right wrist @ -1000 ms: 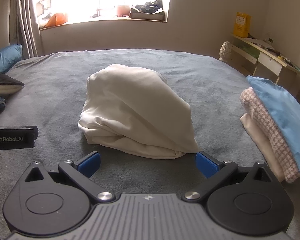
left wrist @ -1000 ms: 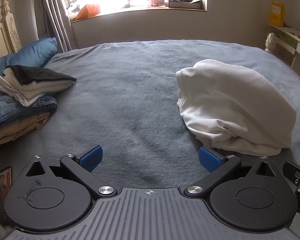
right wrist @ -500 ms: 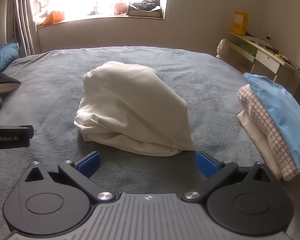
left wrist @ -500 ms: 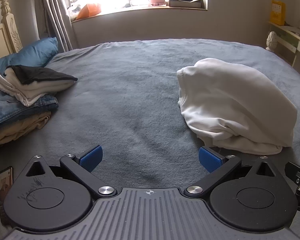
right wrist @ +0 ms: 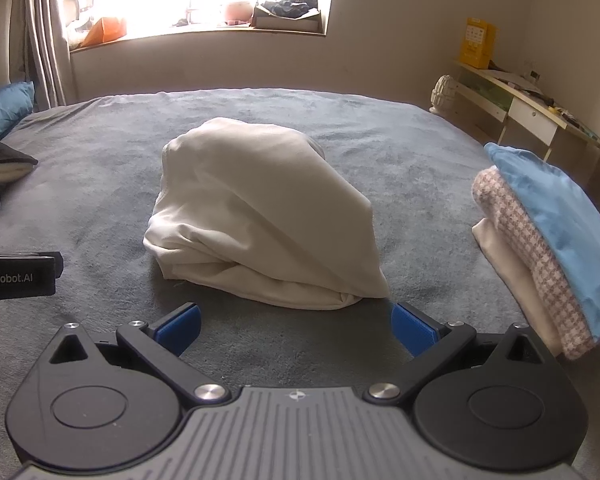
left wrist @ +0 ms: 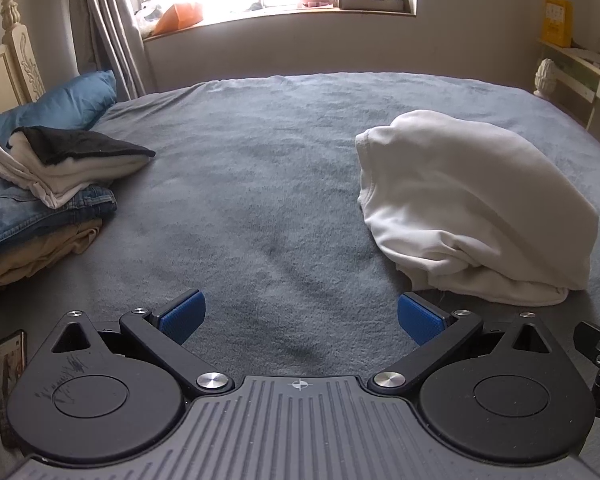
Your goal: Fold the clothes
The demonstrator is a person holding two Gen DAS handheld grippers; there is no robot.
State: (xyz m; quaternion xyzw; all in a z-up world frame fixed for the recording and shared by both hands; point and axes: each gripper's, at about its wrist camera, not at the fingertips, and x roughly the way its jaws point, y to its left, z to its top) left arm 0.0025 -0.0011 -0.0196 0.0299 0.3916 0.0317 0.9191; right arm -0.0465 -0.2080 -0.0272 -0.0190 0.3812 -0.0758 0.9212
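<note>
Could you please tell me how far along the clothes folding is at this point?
Done: a folded stack lies at the left of the bed. The white garment sits bundled mid-bed, apparently folded but not stacked. In hand: nothing; left gripper and right gripper are open and empty. Left: the pile at the right, if unfolded.

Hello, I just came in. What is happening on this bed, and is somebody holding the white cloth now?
Nobody holds it. The white garment lies bunched on the grey bed. Both the left gripper and the right gripper are open and empty, low over the blanket in front of it. A folded stack sits at the left, and another pile at the right. Folding this piece has not yet started.
</note>
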